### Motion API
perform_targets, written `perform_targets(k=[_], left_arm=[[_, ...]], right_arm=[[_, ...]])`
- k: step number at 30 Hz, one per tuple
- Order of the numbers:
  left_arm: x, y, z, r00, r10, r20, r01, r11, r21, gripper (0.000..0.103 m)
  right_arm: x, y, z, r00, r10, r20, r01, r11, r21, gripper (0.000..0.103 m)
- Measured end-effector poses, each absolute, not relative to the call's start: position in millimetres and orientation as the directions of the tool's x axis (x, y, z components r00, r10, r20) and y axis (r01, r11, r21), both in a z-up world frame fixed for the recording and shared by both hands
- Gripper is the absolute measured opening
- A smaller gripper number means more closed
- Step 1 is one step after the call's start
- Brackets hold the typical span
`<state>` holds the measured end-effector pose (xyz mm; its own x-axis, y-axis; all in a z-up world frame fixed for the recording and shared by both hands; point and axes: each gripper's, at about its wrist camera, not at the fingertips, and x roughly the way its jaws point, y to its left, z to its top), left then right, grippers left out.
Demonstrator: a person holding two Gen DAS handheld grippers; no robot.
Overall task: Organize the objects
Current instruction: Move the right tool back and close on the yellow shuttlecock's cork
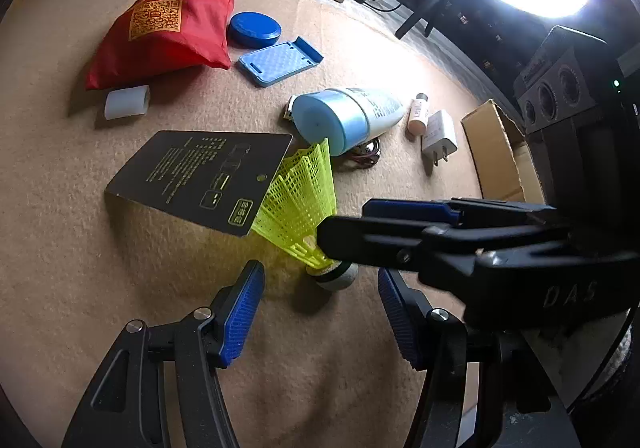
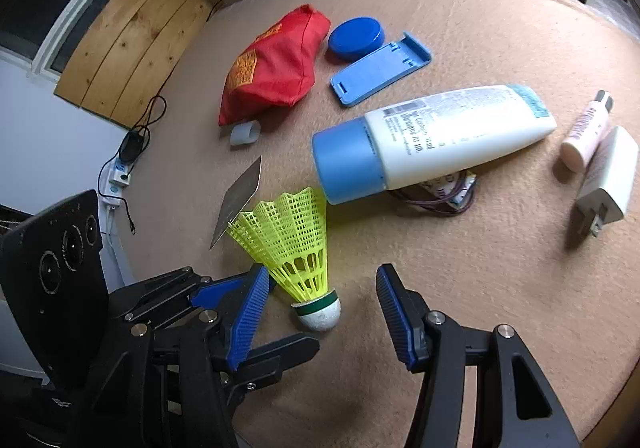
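A beige felt table (image 2: 460, 288) carries a yellow shuttlecock (image 2: 296, 244). Both claws, left (image 1: 320, 312) and right (image 2: 322, 316), stand spread around it. Only the left view shows the cardboard box (image 1: 496, 151).

Yellow shuttlecock (image 2: 296, 244) lies tilted on the tan mat (image 2: 480, 288), cork down.

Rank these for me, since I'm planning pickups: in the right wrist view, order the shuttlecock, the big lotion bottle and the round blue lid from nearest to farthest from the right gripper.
1. Shuttlecock, between the right gripper fingers.
2. Lotion bottle, lying beyond, to the right.
3. Round blue lid, far back beside the red bag.
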<state>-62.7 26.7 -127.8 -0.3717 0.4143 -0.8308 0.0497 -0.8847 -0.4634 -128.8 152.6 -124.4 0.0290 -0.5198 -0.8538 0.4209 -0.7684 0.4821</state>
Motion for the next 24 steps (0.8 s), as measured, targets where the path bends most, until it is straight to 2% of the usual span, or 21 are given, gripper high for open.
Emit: perform_targets(k=[3, 6, 12, 17, 24], left_arm=[[-65.9, 26.8, -128.7, -0.372, 0.424, -0.825, 0.048, -0.879, -0.474, 0.062], [-68.3, 27.7, -128.8, -0.375, 0.428, -0.822, 0.041, -0.879, -0.476, 0.056], [-70.2, 31.7, -130.9, -0.364, 0.435, -0.824, 0.035, -0.877, -0.479, 0.043], [-69.6, 36.9, -129.8, -0.363, 0.432, -0.826, 0.024, -0.882, -0.471, 0.041], [-67.1, 50.5, -120.2, -0.374, 0.428, -0.823, -0.015, -0.890, -0.456, 0.040]], right_arm=[[-129.9, 148.4, -128.0, 0.048, -0.520, -0.853, 0.421, -0.764, 0.489, 0.052], [-130.1, 146.0, -130.3, 0.058, -0.523, -0.851, 0.419, -0.761, 0.496, 0.052], [-126.8, 144.6, -132.8, 0.075, -0.535, -0.841, 0.415, -0.750, 0.514, 0.036], [-119.7, 143.0, -129.3, 0.054, -0.535, -0.843, 0.427, -0.751, 0.504, 0.030], [-110.3, 153.2, -117.6, -0.012, -0.523, -0.853, 0.435, -0.770, 0.466, 0.027]])
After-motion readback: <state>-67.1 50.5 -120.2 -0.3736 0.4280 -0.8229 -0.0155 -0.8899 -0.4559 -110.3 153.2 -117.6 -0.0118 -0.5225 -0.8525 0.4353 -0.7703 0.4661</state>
